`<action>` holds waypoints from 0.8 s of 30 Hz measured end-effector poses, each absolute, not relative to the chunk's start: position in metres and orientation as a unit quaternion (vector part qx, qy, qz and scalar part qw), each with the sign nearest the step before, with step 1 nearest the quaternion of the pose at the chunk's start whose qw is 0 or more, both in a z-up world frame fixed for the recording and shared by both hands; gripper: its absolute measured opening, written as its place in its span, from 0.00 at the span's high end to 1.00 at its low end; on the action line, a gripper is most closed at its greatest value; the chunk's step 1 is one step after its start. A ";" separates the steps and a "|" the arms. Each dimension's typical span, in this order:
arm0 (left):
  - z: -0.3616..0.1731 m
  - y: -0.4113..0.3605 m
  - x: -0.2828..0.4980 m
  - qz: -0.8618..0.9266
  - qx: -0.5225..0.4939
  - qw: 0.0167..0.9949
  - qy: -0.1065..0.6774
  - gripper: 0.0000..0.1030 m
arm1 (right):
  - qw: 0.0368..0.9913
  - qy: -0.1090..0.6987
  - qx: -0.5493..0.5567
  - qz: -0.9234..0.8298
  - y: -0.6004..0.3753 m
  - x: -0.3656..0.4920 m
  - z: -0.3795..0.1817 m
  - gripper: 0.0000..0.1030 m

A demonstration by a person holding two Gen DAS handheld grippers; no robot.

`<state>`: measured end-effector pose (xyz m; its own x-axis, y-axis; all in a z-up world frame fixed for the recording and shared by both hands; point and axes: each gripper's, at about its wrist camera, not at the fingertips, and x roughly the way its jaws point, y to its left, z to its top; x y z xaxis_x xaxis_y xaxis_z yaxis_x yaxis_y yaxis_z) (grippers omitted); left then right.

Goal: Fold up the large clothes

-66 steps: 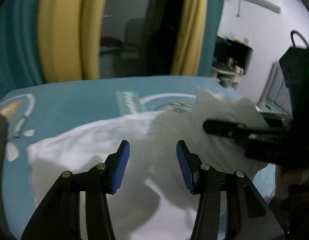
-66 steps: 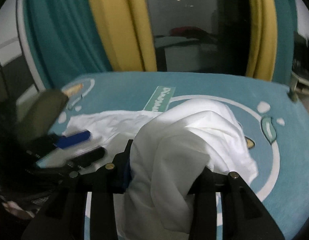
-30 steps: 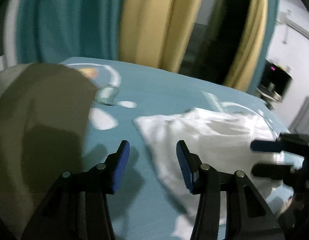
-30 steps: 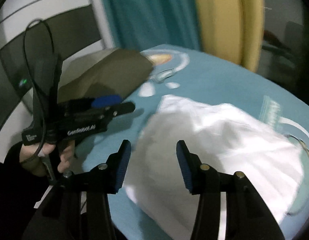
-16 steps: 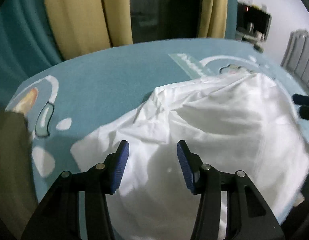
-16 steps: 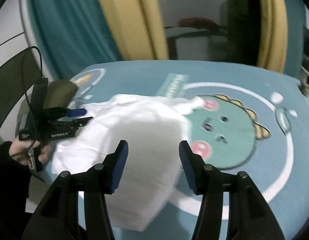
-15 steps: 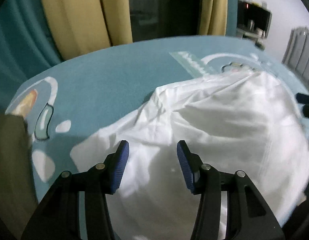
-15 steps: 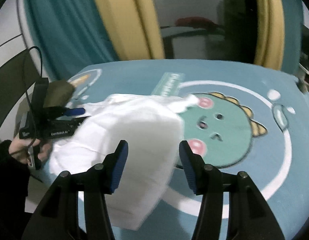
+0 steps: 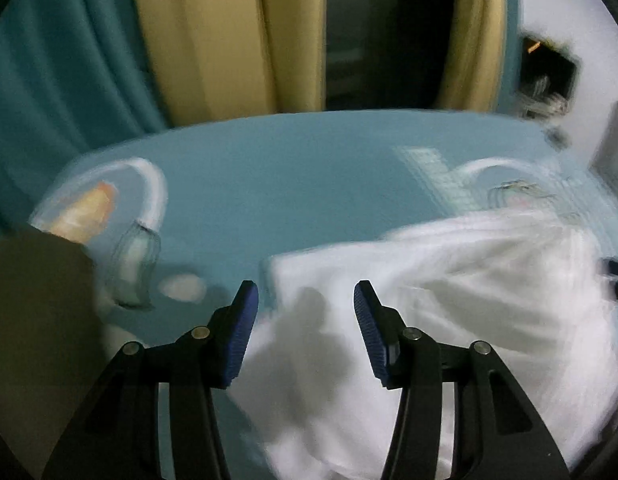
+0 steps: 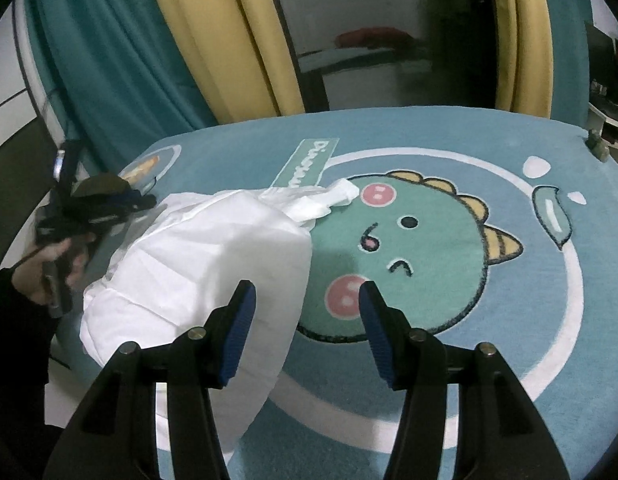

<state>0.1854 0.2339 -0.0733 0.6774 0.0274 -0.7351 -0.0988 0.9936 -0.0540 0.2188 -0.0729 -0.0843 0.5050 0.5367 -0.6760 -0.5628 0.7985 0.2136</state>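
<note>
A white garment point(image 10: 213, 256) lies bunched on the blue dinosaur rug point(image 10: 509, 184), left of the dinosaur's face. In the left wrist view the garment point(image 9: 449, 304) fills the lower right, blurred. My left gripper point(image 9: 305, 320) is open and empty, above the garment's left edge. It also shows in the right wrist view point(image 10: 141, 200), held by a hand at the garment's far left. My right gripper point(image 10: 305, 320) is open and empty, above the garment's right edge and the dinosaur's cheek.
A dark olive cushion point(image 9: 33, 320) sits at the rug's left edge. Teal and yellow curtains point(image 10: 213, 52) hang behind the rug, with a dark window between them. Bare rug point(image 9: 289, 172) stretches beyond the garment.
My right gripper has let go of the garment, which now lies on the rug, and has pulled back. My left gripper has swung left, the garment now at its right.
</note>
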 end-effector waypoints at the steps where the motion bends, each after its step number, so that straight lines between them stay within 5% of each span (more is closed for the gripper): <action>1: -0.071 0.229 0.174 -0.010 -0.072 0.915 0.397 0.49 | 0.867 0.384 -0.017 0.317 -0.073 0.219 -0.085 0.47; 12: -0.110 0.189 0.141 -0.052 -0.043 0.887 0.457 0.49 | 0.863 0.379 -0.008 0.334 -0.070 0.206 -0.085 0.47; 13: -0.110 0.186 0.138 -0.061 -0.035 0.889 0.452 0.62 | 0.862 0.380 -0.009 0.334 -0.069 0.205 -0.086 0.47; 14: -0.110 0.185 0.136 -0.072 -0.034 0.889 0.450 0.97 | 0.862 0.382 -0.009 0.333 -0.069 0.204 -0.088 0.47; 24: -0.062 0.218 0.093 -0.034 -0.096 0.920 0.377 0.98 | 0.862 0.386 -0.019 0.329 -0.062 0.202 -0.090 0.47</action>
